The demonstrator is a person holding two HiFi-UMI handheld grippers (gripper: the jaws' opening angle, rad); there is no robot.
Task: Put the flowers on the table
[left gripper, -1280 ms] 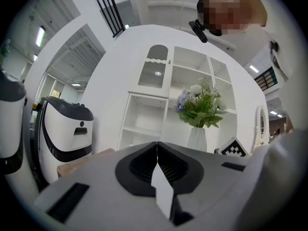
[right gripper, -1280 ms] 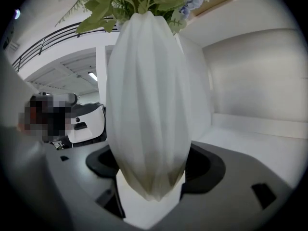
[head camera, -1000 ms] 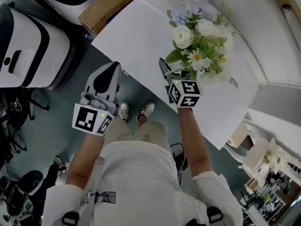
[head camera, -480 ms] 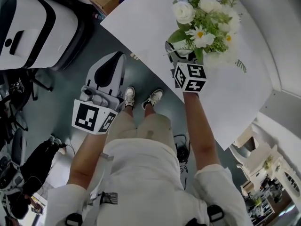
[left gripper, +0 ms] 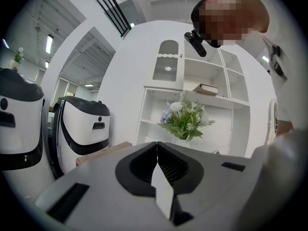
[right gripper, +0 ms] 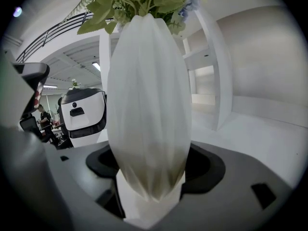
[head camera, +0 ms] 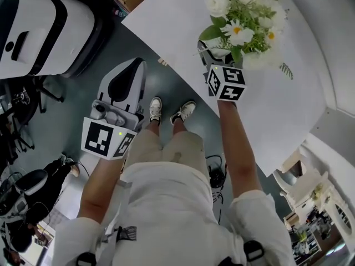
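My right tool [head camera: 212,57] has its jaws spread wide around the lower part of a white ribbed vase [right gripper: 147,105], gripping its sides. The vase stands upright with the flowers [head camera: 241,13], white blooms among green leaves, rising from it above the white surface [head camera: 183,32]; whether its base touches that surface I cannot tell. My left tool [left gripper: 156,165] has its jaws pressed together with nothing between them, held level over the grey floor [head camera: 166,85] just off the surface's edge

No readable text, no labels, no numbers (anywhere in view)
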